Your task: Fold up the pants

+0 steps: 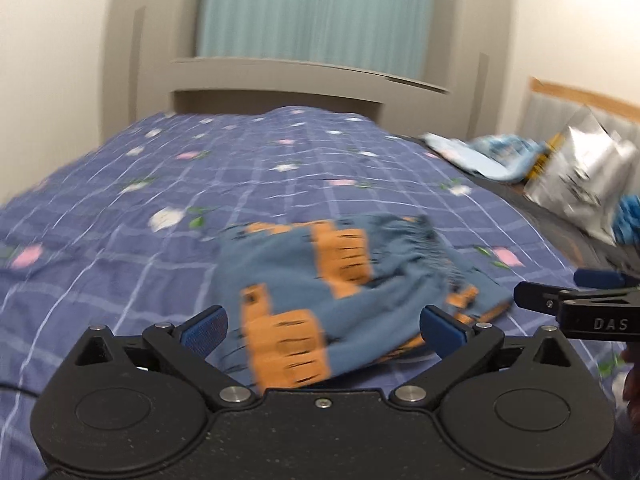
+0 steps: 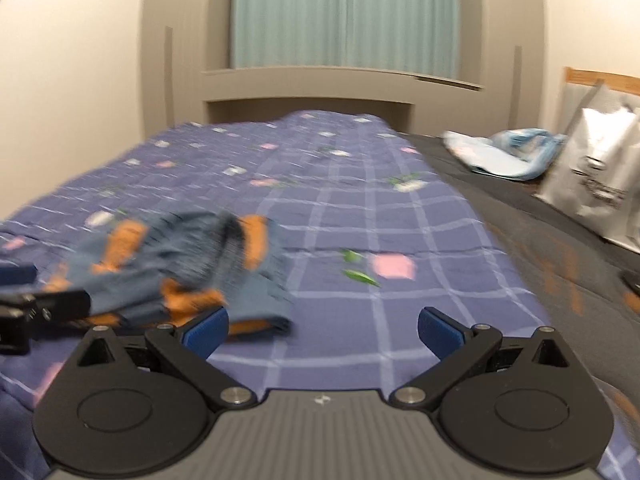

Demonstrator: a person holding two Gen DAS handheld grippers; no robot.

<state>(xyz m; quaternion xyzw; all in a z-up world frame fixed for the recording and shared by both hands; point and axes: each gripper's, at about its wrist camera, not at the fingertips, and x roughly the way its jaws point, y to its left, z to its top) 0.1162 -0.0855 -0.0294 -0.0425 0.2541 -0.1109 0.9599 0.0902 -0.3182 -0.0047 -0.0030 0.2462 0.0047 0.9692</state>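
Observation:
The pants (image 1: pixel 340 292) are small, blue with orange patches, and lie bunched and folded on the purple checked bedspread (image 1: pixel 160 184). My left gripper (image 1: pixel 322 330) is open, its blue pads either side of the near edge of the pants, holding nothing. My right gripper (image 2: pixel 322 330) is open and empty over bare bedspread (image 2: pixel 360 240), with the pants (image 2: pixel 180 268) to its left. The right gripper's finger also shows at the right edge of the left wrist view (image 1: pixel 576 304), and the left gripper's finger at the left edge of the right wrist view (image 2: pixel 40 304).
A grey headboard (image 1: pixel 304 84) and a teal curtain (image 1: pixel 316 8) stand at the far end. To the right of the bed lie light blue cloth (image 1: pixel 480 156) and a silver bag (image 1: pixel 580 176) on a dark surface.

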